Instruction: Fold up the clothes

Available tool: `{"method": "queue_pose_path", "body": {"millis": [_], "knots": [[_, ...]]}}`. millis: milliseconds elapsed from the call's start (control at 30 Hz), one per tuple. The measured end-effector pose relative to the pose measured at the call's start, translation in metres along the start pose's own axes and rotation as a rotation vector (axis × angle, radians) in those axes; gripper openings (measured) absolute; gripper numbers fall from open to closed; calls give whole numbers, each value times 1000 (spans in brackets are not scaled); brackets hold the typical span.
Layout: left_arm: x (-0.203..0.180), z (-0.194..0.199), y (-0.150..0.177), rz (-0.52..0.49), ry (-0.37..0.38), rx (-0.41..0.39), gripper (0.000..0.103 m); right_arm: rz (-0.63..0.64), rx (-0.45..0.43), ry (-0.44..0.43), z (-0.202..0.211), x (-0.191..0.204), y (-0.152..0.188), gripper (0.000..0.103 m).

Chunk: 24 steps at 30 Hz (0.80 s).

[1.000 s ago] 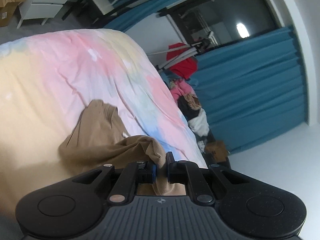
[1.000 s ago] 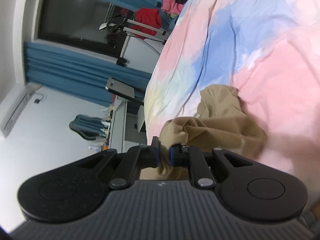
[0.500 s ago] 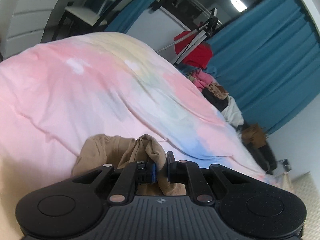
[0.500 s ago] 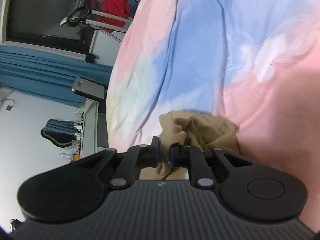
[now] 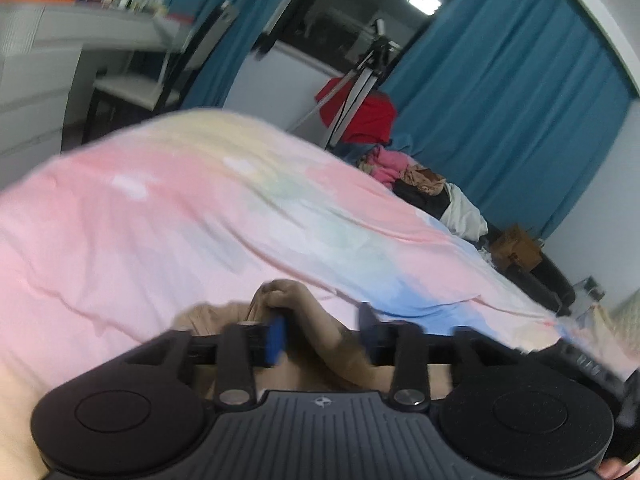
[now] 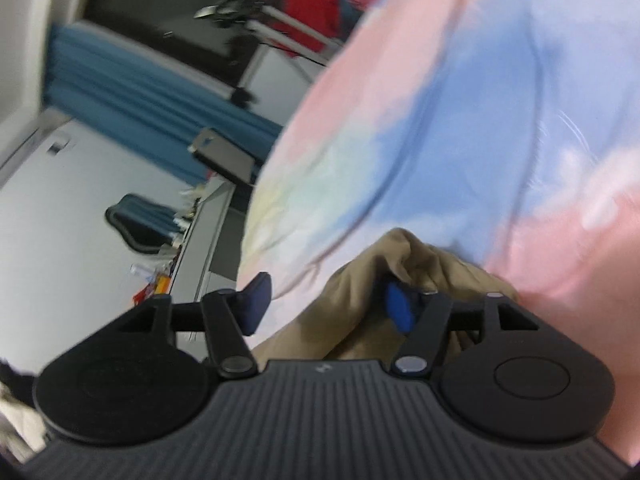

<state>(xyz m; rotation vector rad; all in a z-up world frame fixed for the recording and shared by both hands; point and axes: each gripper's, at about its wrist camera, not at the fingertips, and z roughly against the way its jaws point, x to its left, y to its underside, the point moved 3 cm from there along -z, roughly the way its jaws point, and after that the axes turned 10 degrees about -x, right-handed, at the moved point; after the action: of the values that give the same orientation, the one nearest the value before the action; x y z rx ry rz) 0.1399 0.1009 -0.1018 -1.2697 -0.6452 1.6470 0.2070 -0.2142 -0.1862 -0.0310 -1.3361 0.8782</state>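
Fabric fills the gap in front of your left gripper (image 5: 322,334): a crumpled tan cloth garment (image 5: 296,320) bunches on the pastel pink, blue and yellow tie-dye bedsheet (image 5: 168,216). Your blue-padded fingers (image 5: 275,338) stand apart here, the cloth loose between them and touching the left pad rather than pinched. This view alone shows you the far side of the room: a heap of mixed pink, black and white clothes (image 5: 420,184) at the bed's far edge, a red cloth draped over a metal stand (image 5: 360,116), a brown cardboard box (image 5: 516,248) on the floor, teal curtains (image 5: 500,92) beside a dark window (image 5: 352,20), and a white desk (image 5: 60,40) at upper left. Motion blur softens the edges throughout.

From your right gripper (image 6: 326,304) the same tan garment (image 6: 360,292) lies close under the tool on the bedsheet (image 6: 480,100), which shows mostly blue and pink here. Your jaws are spread wide; the right pad presses into a raised fold of the cloth, while the left pad hangs free over the sheet's edge. Only this view gives you the dark flat screen (image 6: 224,156) on its arm, the dark chair back (image 6: 136,224) and the cluttered desk edge (image 6: 200,240) against the pale wall. Blur is heavy here too.
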Motion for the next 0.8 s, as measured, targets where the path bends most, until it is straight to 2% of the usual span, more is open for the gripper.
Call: {"method": "queue_pose_path", "body": {"millis": [33,100,167,233,400,600,800], "knots": [[-2,3,-1,-27,-4,-12,69,37,-11,-10,2,6,0,65],[-7,8,-1,-91,-6,-31,76,155,-38,-4,6,17,1,65],[-13,5,5,-161,-7,-8,76,272,-53,14,9,27,3,65],[-18,2,10,-229,-8,16,77,368,-32,66,4,31,9,65],[-16,-14,33,-320,-62,125,76,582,34,168,-13,34,33,65],[-20,-7,39,-363,-65,107,76,647,14,173,-3,36,40,65],[-35,29,37,-360,-48,66,76,691,-24,171,25,54,50,65]]}}
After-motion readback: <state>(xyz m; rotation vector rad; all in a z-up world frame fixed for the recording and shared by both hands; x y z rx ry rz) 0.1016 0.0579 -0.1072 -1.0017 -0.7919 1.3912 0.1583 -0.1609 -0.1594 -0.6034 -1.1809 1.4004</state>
